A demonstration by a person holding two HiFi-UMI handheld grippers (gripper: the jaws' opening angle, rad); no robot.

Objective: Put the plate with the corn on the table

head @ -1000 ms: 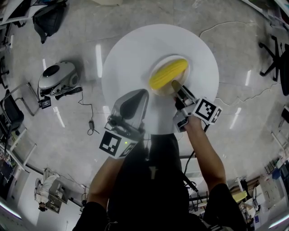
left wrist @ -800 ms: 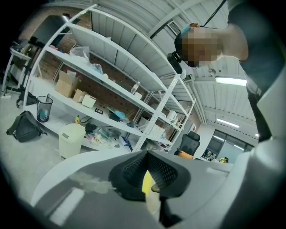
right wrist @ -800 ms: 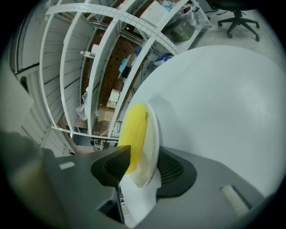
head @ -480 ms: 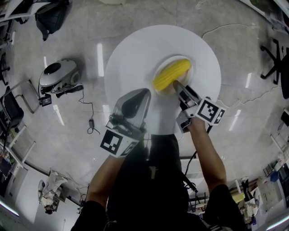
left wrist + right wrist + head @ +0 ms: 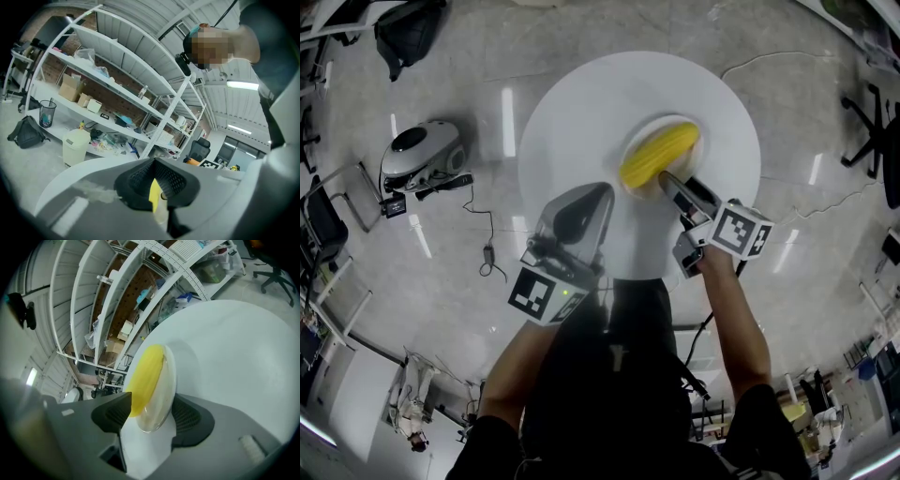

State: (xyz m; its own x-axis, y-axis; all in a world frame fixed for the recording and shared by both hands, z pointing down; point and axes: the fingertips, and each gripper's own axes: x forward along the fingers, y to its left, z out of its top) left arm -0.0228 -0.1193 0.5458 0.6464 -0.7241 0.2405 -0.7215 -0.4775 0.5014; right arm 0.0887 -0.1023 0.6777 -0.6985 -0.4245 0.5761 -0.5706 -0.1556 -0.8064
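Observation:
A yellow corn cob (image 5: 656, 155) lies on a small pale plate (image 5: 694, 133) that rests on the round white table (image 5: 581, 103), right of its centre. My right gripper (image 5: 667, 180) reaches the plate's near rim. In the right gripper view its jaws straddle that plate (image 5: 161, 399) and the corn (image 5: 145, 376). They are opening, and the left pad (image 5: 112, 413) stands off the plate. My left gripper (image 5: 586, 199) hovers over the table's near left part, jaws together with nothing held. In the left gripper view, that gripper (image 5: 157, 187) shows only a thin slit.
On the floor to the left are a white machine (image 5: 417, 159), a loose cable (image 5: 487, 253) and a black bag (image 5: 403, 33). An office chair (image 5: 872, 112) stands at the right. White shelving (image 5: 117, 93) and a pale bin (image 5: 75, 145) lie beyond the table.
My right gripper's jaws have spread apart around the plate's rim and let go of it. The plate and corn stay on the table. The left gripper has not moved.

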